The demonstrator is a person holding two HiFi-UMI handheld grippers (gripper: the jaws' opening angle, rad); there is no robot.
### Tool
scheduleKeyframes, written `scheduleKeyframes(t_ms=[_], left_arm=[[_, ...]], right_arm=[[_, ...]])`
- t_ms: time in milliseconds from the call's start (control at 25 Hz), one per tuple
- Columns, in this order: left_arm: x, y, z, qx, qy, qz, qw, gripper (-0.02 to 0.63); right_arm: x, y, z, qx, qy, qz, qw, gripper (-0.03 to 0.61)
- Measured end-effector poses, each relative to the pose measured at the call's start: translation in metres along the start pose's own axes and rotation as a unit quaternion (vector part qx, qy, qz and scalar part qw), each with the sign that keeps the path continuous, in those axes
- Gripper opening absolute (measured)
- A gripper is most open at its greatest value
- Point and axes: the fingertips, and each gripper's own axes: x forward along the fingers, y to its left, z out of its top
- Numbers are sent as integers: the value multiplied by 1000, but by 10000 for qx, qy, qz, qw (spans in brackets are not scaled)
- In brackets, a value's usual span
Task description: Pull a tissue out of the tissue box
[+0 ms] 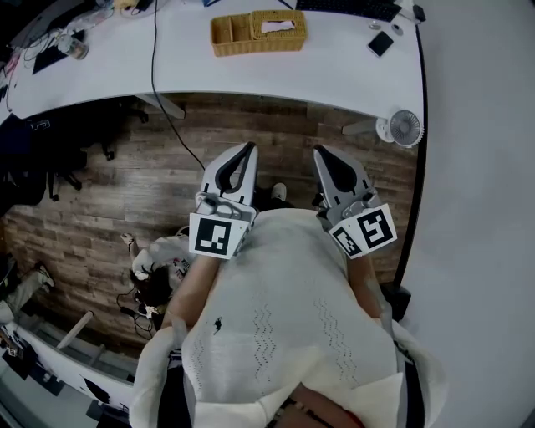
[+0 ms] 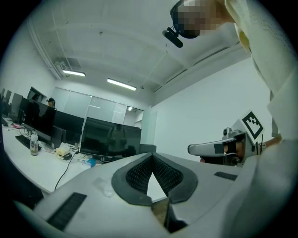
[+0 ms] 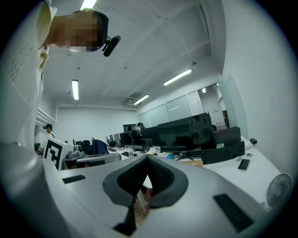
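The tissue box [image 1: 278, 27] sits in a woven wicker holder on the white desk [image 1: 334, 71] at the far side, with a white tissue showing in its top slot. A matching wicker tray [image 1: 231, 36] joins it on the left. My left gripper [image 1: 247, 149] and right gripper [image 1: 320, 154] are held close to the body over the wooden floor, well short of the desk. Both point toward the desk. In the left gripper view the left gripper [image 2: 152, 156] is shut with nothing in it. The right gripper [image 3: 148, 158] is likewise shut and empty in its own view.
A small white fan [image 1: 405, 128] stands at the desk's near right corner. A phone [image 1: 380, 43] and a keyboard [image 1: 347, 7] lie on the desk's right part. A black cable [image 1: 156, 75] runs off the desk edge. A white wall [image 1: 485, 167] is at the right.
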Motion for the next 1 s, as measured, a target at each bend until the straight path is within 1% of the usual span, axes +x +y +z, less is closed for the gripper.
scheduleKeyframes(t_ms=[160, 280, 480, 560, 600, 720, 800, 880, 920, 1000], left_arm=[[-4, 9, 1, -6, -38, -25, 10000, 12], [-8, 19, 2, 6, -86, -9, 10000, 12], [-16, 38, 2, 131, -140, -14, 9998, 12], [-20, 42, 1, 168, -63, -8, 9998, 14], [-21, 44, 1, 162, -31, -7, 9999, 14], [-20, 49, 7, 63, -125, -32, 9999, 13], [-18, 55, 4, 194, -63, -32, 9998, 14], [-13, 59, 7, 305, -179, -42, 9994, 14], [-11, 60, 7, 313, -226, -45, 9992, 14], [-5, 65, 4, 299, -125, -30, 9995, 13]], right_arm=[[8, 7, -1, -61, 5, 22, 10000, 1], [13, 16, 1, -59, -141, 57, 9999, 2], [26, 28, -3, -102, -182, -13, 9998, 2], [30, 34, -4, -58, -206, -3, 9998, 2], [33, 36, -4, -38, -214, 4, 9998, 2], [41, 42, -3, -53, -194, 40, 9998, 2], [47, 42, -2, -101, -154, 61, 9998, 2], [53, 39, -3, -102, -122, 78, 9998, 2], [55, 37, -4, -77, -115, 92, 9999, 2], [62, 33, -6, -22, -109, 136, 9998, 2]])
